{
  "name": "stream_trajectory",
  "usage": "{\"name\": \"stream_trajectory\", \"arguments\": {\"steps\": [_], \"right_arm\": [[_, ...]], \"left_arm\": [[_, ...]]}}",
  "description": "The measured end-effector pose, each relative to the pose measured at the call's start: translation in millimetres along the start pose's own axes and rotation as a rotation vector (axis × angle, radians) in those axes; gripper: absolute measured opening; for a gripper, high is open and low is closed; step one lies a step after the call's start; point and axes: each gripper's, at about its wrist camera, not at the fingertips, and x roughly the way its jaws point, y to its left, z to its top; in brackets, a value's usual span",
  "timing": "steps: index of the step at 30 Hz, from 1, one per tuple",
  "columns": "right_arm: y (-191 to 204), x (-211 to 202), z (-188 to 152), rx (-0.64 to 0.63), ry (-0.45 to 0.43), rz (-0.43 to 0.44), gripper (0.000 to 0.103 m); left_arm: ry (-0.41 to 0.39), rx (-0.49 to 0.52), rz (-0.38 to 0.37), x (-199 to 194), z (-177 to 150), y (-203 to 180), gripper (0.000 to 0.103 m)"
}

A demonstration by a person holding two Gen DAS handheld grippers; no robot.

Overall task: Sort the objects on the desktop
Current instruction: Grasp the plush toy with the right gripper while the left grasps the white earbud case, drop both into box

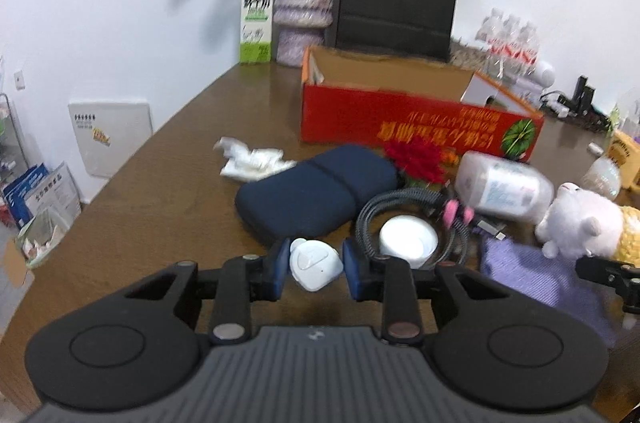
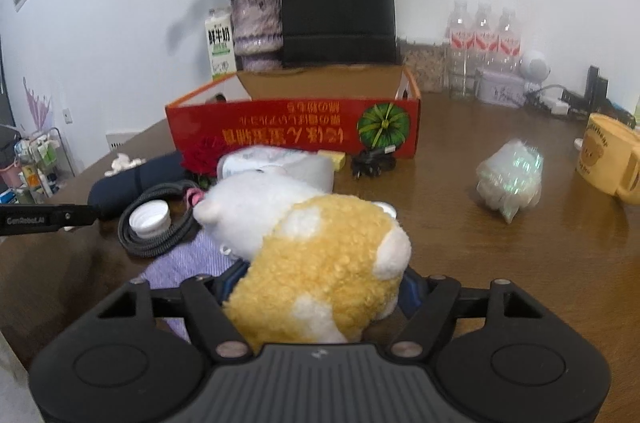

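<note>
A lived-in room at home or in a small office, as far as I can tell from my two cameras.

I'm looking across a brown wooden surface (image 1: 168, 191) pushed against a white wall, crowded with everyday clutter: a vase of dried flowers (image 2: 256, 31), a milk carton (image 1: 257, 19), a black paper bag (image 2: 338, 9), a red cardboard box (image 2: 296, 127), bottled water (image 2: 484, 39), a yellow mug (image 2: 608, 159) and a plush toy (image 2: 320, 255). A wire rack of small bottles (image 2: 36, 163) stands by the wall, with chargers and cables (image 2: 556, 103) at the back.
</note>
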Motion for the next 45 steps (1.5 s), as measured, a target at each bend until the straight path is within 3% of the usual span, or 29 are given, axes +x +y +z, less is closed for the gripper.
{"name": "stream_trajectory", "arguments": {"steps": [8, 12, 17, 22, 26, 30, 36, 42, 45], "right_arm": [[-9.0, -3.7, 35.5, -0.031, -0.089, 0.014, 0.071], [-15.0, 11.0, 74.8, -0.069, -0.147, 0.028, 0.071], [-20.9, 56.2, 140.2, -0.121, -0.171, 0.041, 0.071], [-31.1, 123.9, 199.3, -0.115, -0.116, 0.026, 0.071], [-38.6, 187.8, 232.6, -0.113, -0.009, 0.029, 0.071], [-38.6, 239.9, 242.5, -0.120, 0.088, 0.024, 0.071], [-38.2, 294.7, 246.2, -0.159, 0.189, 0.006, 0.071], [-43.7, 323.3, 249.9, -0.200, 0.244, 0.008, 0.072], [-47.2, 337.1, 245.6, -0.207, 0.284, -0.010, 0.073]], "left_arm": [[-0.098, 0.043, -0.051, -4.7, 43.9, -15.3, 0.030], [-0.127, 0.047, -0.106, 10.8, 88.4, -24.2, 0.030], [-0.156, 0.071, -0.109, 48.8, 151.3, -43.7, 0.030], [-0.086, 0.083, -0.083, 116.1, 207.0, -62.9, 0.030], [0.020, 0.104, -0.026, 177.6, 231.4, -75.7, 0.030], [0.133, 0.123, 0.019, 233.1, 237.8, -80.7, 0.030], [0.241, 0.137, 0.057, 293.3, 235.9, -79.2, 0.030], [0.257, 0.208, 0.057, 318.0, 232.6, -86.5, 0.030], [0.303, 0.198, 0.055, 329.6, 231.0, -84.9, 0.030]]}}
